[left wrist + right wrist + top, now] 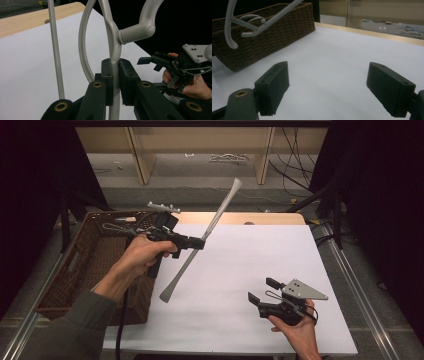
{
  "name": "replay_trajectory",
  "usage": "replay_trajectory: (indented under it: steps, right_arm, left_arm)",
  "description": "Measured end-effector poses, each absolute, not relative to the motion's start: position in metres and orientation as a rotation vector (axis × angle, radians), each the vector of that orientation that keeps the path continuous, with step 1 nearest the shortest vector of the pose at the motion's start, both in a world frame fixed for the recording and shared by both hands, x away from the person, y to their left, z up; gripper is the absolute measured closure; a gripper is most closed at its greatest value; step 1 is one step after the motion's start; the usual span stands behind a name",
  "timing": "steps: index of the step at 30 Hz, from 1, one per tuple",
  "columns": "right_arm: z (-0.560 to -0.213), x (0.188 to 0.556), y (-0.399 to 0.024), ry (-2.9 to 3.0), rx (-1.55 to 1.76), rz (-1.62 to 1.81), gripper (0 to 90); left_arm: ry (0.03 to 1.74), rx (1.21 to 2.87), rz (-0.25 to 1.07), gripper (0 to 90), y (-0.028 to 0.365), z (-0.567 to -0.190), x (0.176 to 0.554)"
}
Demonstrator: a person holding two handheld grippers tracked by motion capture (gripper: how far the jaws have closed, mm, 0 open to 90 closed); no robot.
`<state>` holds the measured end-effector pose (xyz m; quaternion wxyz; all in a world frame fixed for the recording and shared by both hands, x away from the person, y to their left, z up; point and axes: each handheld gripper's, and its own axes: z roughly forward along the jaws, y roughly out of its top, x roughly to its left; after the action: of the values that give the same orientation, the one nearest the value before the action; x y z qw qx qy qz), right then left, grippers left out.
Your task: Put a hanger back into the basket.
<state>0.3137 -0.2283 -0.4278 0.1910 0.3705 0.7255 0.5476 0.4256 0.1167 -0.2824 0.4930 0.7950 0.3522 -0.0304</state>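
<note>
Above the white worktop (260, 255), the left claw (199, 242) pinches a grey plastic hanger (220, 212) mid-length, its long axis diagonal, while the right claw (261, 290) stands spread.

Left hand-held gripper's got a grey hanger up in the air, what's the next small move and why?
Probably bring the hanger down toward the white sheet. The left hand-held gripper is shut on its middle and holds it tilted in the air, beside the basket, while the right hand-held gripper waits open.
</note>
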Motion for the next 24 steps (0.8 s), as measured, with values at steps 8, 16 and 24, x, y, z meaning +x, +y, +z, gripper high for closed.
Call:
replay_trajectory:
  steps: [8, 16, 24]
  right_arm:
    - [-0.428, 0.313, -0.229, 2.042, 1.043, 1.507, 19.2]
    - [-0.427, 0.313, -0.229, 2.058, 1.046, 1.497, 19.2]
    - [-0.429, 0.314, -0.228, 2.031, 1.038, 1.525, 19.0]
  left_arm:
    - [0.829, 1.925, -0.059, 82.9, 0.130, -0.255, 0.418]
    - [0.842, 1.927, 0.008, 83.0, 0.151, -0.233, 0.414]
    - [0.894, 1.868, 0.040, 83.0, 0.188, -0.224, 0.414]
